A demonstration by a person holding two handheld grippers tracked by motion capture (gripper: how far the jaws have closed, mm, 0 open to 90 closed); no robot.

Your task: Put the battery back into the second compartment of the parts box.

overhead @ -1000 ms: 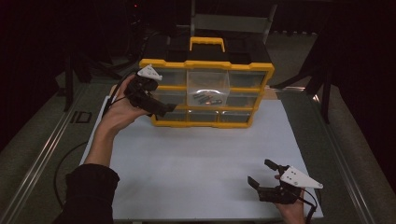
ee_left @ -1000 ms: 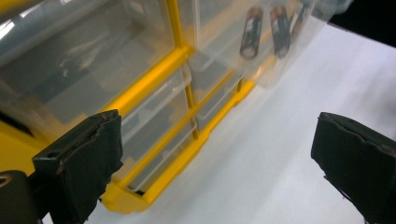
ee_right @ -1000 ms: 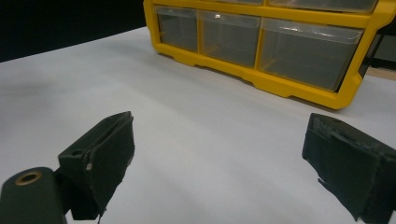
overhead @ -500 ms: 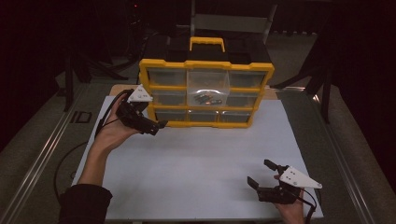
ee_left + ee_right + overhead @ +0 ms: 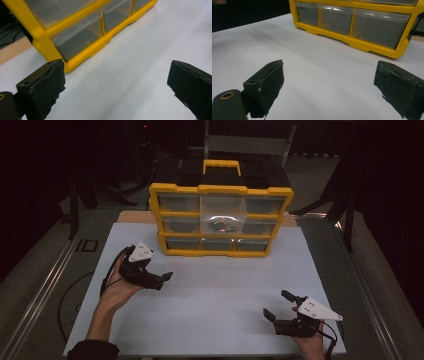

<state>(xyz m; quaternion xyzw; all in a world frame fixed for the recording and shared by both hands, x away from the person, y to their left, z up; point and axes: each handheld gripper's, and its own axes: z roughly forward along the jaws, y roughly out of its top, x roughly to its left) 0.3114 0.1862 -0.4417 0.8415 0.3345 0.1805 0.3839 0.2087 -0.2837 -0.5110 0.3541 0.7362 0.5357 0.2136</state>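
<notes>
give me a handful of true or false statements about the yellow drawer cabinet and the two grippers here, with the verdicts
1. The left gripper is clamped on a drawer front. False: its jaws stand wide apart over the white mat, holding nothing.
2. The yellow drawer cabinet stands upright at the far end of the mat. True.
3. The middle drawer holds small dark items. True.
4. The right gripper rests on top of the cabinet. False: it sits low at the near right part of the mat, well apart from the cabinet.
5. The right gripper is open and holds nothing. True.
</notes>
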